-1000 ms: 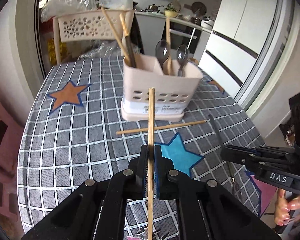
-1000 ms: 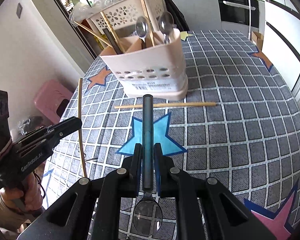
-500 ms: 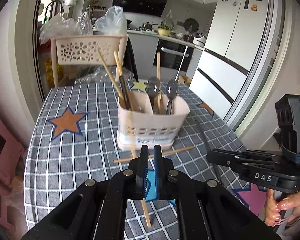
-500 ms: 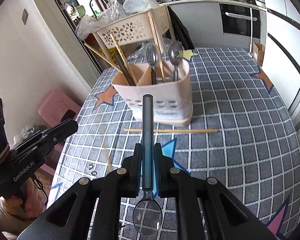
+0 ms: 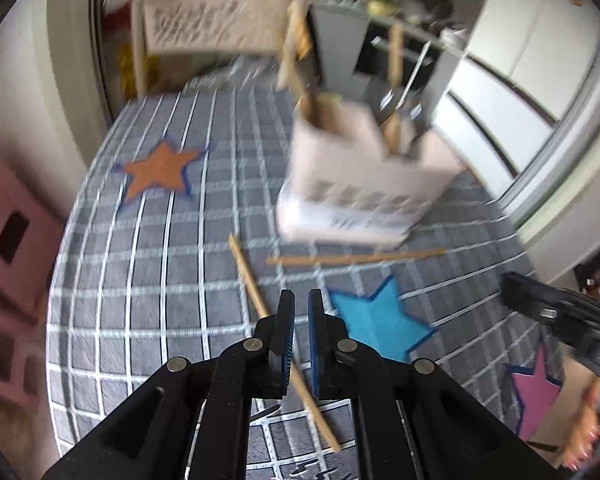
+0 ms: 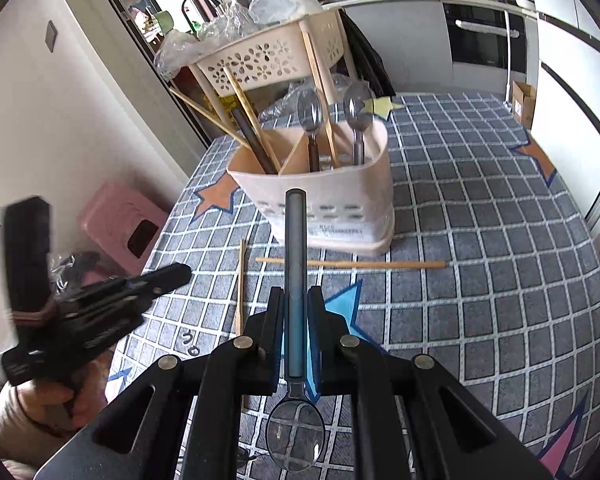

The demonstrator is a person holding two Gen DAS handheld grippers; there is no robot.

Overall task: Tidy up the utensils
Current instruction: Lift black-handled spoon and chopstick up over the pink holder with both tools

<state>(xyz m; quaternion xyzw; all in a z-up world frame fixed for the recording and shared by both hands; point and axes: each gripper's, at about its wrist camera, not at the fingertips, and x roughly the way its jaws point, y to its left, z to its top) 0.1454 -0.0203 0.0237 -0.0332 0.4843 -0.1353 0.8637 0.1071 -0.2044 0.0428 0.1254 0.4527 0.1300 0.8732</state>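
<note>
A beige utensil caddy stands mid-table with chopsticks in its left compartment and spoons in its right. My right gripper is shut on a dark-handled spoon, handle pointing at the caddy and bowl near the camera. One wooden chopstick lies crosswise in front of the caddy. A second chopstick lies on the cloth to its left. My left gripper hovers above that second chopstick, shut with nothing between its pads. The left wrist view is blurred.
The table wears a grey checked cloth with coloured stars. A pink stool stands off the left edge. A beige perforated basket cart with plastic bags is behind the table. Kitchen counter and oven lie beyond. A hand grips the left tool.
The chopstick left my left gripper and now lies on the cloth left of the blue star; that gripper swung over it. My right gripper rose slightly, still shut on the spoon.
</note>
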